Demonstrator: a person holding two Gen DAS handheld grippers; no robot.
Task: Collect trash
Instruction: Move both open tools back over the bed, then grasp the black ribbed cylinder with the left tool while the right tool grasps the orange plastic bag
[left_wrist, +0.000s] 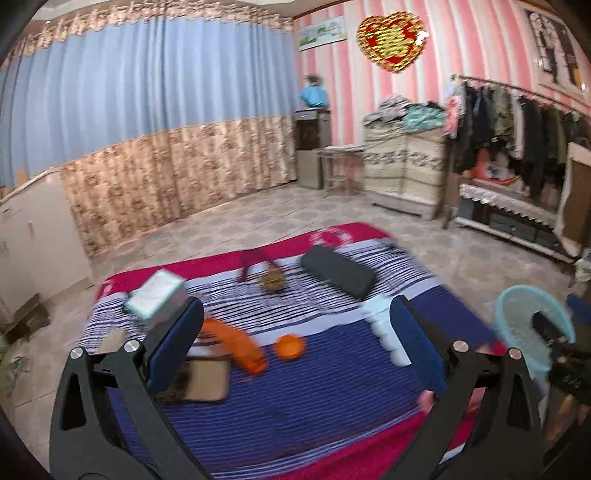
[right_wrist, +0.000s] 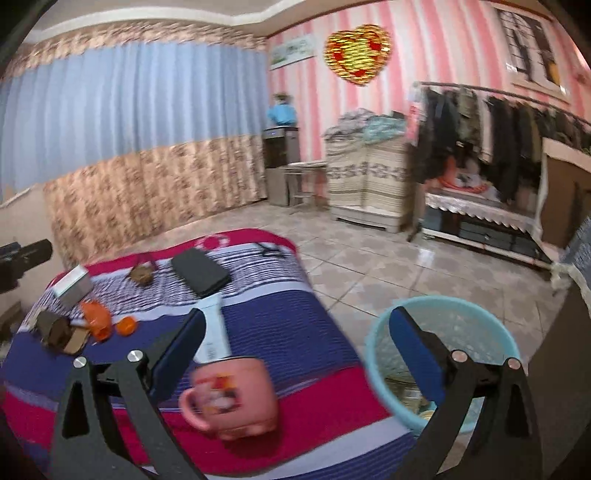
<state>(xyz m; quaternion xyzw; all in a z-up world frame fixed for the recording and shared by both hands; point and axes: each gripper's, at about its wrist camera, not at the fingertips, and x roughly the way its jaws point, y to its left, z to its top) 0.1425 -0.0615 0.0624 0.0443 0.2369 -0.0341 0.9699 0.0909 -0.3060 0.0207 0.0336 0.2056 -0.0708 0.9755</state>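
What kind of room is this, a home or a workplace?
Most likely a bedroom in a home. A clothes rack full of garments stands by the pink striped wall, long curtains cover another wall, and a striped blanket holds scattered items beside a light blue wastebasket.

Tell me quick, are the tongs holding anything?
Left tongs: open, holding nothing.
Right tongs: open, holding nothing.

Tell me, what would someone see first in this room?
Probably the shiny heart high on the pink striped wall, then the striped blanket spread on the floor. A pink mug sits on its near edge, with a blue basket beside it on the tiles.
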